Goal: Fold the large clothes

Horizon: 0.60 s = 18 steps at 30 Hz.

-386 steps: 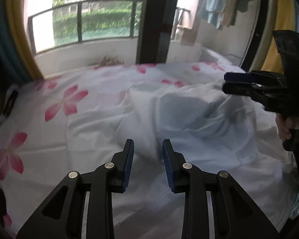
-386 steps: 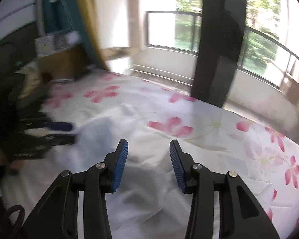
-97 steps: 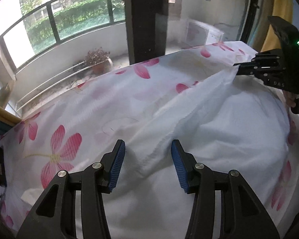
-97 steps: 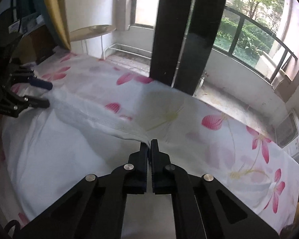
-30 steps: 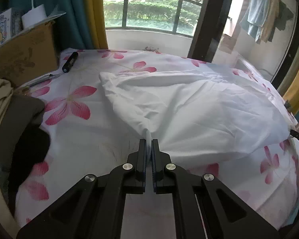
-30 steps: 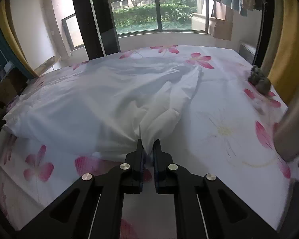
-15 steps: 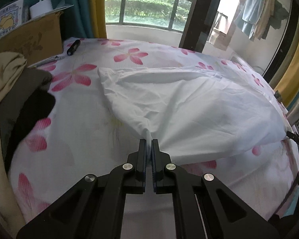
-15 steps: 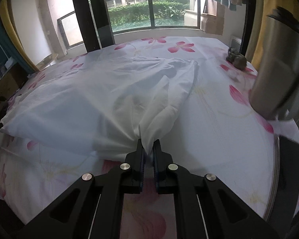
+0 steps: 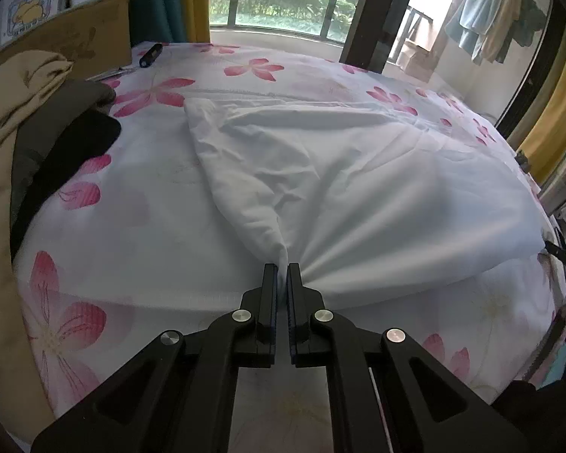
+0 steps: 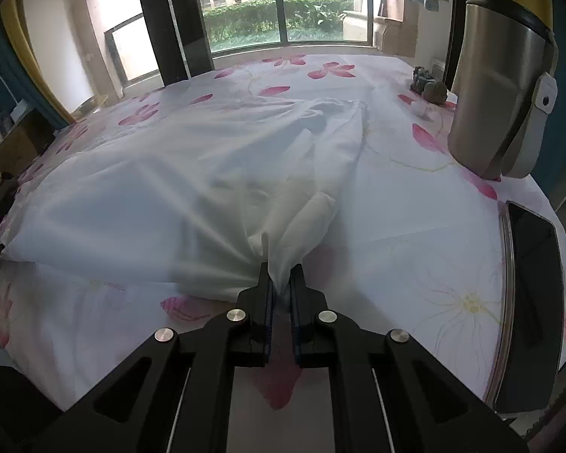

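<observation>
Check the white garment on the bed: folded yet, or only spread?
Spread, not neatly folded: the white garment lies wide and wrinkled across the floral bedsheet, near corners pinched by left gripper and right gripper.

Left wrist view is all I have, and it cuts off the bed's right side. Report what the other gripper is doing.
Observer: The right gripper is shut on a bunched corner of the white garment.
Operator: Name what stands near it.
Observer: A steel kettle stands upright on the flowered bedsheet, right of the garment and apart from it.
Operator: List anything closer.
Observer: A dark phone lies flat at the sheet's right edge, nearer the camera than the kettle.
</observation>
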{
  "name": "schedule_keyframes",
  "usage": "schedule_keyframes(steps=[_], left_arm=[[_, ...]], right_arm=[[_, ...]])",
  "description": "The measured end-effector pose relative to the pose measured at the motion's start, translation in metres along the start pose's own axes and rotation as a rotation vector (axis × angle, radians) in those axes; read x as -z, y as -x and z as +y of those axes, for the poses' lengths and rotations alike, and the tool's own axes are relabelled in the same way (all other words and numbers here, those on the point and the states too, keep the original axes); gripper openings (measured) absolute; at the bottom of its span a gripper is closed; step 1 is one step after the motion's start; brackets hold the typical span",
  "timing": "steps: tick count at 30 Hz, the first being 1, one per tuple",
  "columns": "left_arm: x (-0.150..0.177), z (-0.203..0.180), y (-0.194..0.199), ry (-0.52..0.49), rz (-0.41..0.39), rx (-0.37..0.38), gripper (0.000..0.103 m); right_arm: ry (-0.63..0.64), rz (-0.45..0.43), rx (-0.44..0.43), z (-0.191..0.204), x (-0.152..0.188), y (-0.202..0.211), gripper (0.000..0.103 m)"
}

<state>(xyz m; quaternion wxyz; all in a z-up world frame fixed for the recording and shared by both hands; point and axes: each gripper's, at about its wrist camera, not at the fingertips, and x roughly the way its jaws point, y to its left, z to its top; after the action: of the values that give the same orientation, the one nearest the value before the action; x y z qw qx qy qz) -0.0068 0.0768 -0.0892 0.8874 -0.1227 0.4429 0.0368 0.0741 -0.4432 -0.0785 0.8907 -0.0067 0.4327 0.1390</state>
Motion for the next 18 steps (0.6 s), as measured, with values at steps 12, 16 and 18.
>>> schedule_keyframes(steps=[12,16,18], left_arm=[[-0.035,0.016,0.006,-0.032,-0.027,-0.131,0.041],[-0.063,0.024,-0.004,-0.047,-0.055,-0.154,0.041],[-0.081,0.03,-0.016,-0.057,-0.074,-0.163,0.042]], right_arm=[[-0.084,-0.041,0.014,-0.021,-0.015,0.017,0.053],[-0.075,-0.066,0.048,-0.024,-0.034,0.017,0.055],[-0.069,-0.059,0.056,-0.021,-0.044,0.008,0.055]])
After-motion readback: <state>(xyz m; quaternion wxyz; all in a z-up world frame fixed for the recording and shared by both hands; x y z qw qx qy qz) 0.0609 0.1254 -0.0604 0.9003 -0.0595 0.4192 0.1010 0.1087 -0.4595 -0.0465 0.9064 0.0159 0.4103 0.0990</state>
